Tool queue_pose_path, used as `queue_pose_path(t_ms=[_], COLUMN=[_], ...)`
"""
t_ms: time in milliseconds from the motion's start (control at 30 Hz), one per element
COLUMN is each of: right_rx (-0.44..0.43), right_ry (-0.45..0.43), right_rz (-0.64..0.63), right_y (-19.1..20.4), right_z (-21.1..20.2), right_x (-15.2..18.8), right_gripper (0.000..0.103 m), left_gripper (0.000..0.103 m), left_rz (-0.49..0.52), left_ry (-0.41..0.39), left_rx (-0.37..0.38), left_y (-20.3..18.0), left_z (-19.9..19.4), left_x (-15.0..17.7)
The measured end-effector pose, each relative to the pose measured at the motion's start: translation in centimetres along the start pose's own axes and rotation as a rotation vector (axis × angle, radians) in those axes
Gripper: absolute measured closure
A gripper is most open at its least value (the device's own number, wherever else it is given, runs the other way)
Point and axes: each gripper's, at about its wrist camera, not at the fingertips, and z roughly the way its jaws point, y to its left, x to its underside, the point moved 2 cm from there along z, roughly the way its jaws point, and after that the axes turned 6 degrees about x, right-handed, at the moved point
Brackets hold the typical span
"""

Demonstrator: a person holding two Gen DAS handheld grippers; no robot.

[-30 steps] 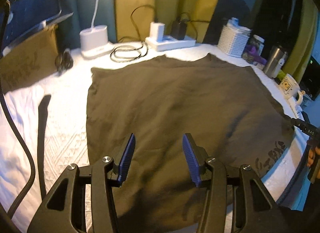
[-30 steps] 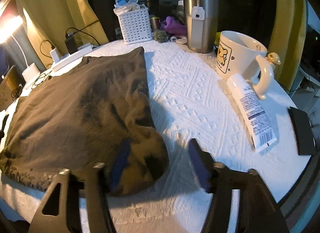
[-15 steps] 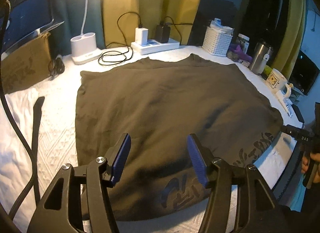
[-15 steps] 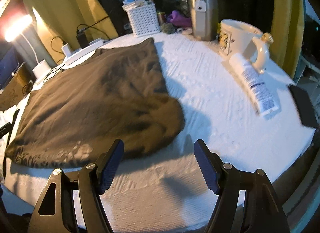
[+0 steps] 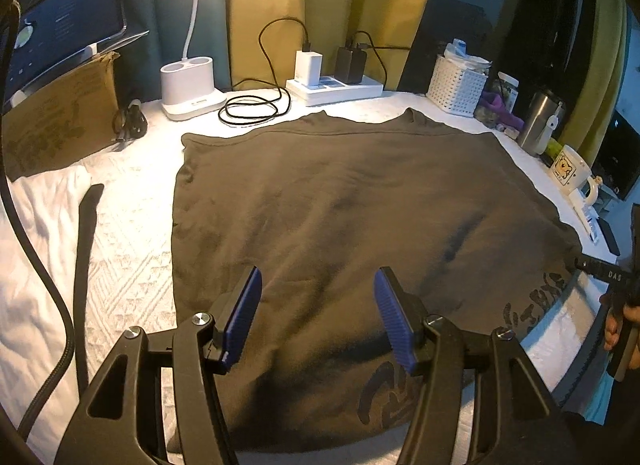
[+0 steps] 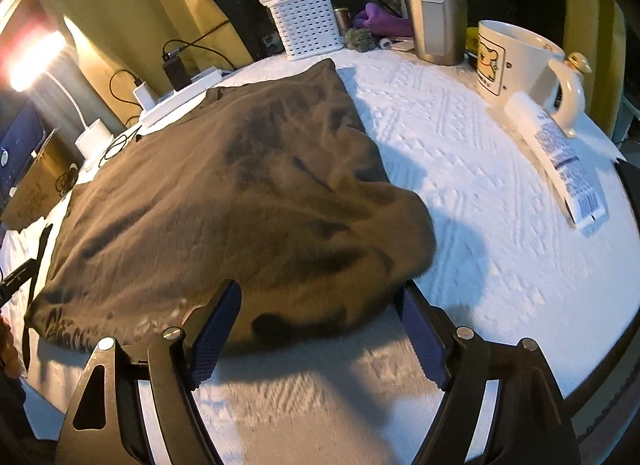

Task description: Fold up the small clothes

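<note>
Olive-brown cotton shirt (image 5: 340, 233) flat on white quilted surface (image 6: 480, 193); left gripper (image 5: 318, 313) fingers apart, empty; right gripper (image 6: 320, 329) jaws opening, straddling the near corner, unpinched. Next: pinch, fold.

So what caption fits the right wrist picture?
Right gripper opening over the brown garment's rumpled corner, mug nearby.

One dark brown garment (image 5: 340, 217) lies ahead of the fingers. Beyond it there is one white power strip (image 5: 335, 86) with two chargers, one white (image 5: 308, 66) and one black (image 5: 351, 64). One white basket (image 6: 307, 23), one steel tumbler (image 6: 434, 5), one mug (image 6: 516, 61) and one tube (image 6: 560, 157) stand to the right of the fingers. There is one lamp base (image 5: 190, 85) and one coiled cable (image 5: 252, 109).
</note>
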Motion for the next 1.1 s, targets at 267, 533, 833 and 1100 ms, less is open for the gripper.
queue_pose_path(t_ms=[267, 533, 833, 1100], right_rx=[-0.020, -0.036, -0.045, -0.064], right_ry=[-0.014, -0.035, -0.044, -0.038], right_rz=[-0.002, -0.016, 0.000, -0.008], right_y=[1.3, 2.6, 3.3, 4.9], right_z=[1.7, 3.1, 4.7, 6.2], right_x=[-2.0, -3.7, -5.7, -7.5], right_gripper=[0.021, 0.021, 0.021, 0.022], left_gripper=[0.044, 0.044, 0.044, 0.044], left_rz=[0.042, 0.026, 0.006, -0.018], left_ry=[0.013, 0.022, 0.027, 0.042], left_rx=[-0.014, -0.025, -0.034, -0.054], left_y=[-0.1, 0.6, 1.7, 3.7], left_z=[1.1, 2.4, 3.8, 4.8], left_x=[-1.1, -2.3, -3.8, -4.2])
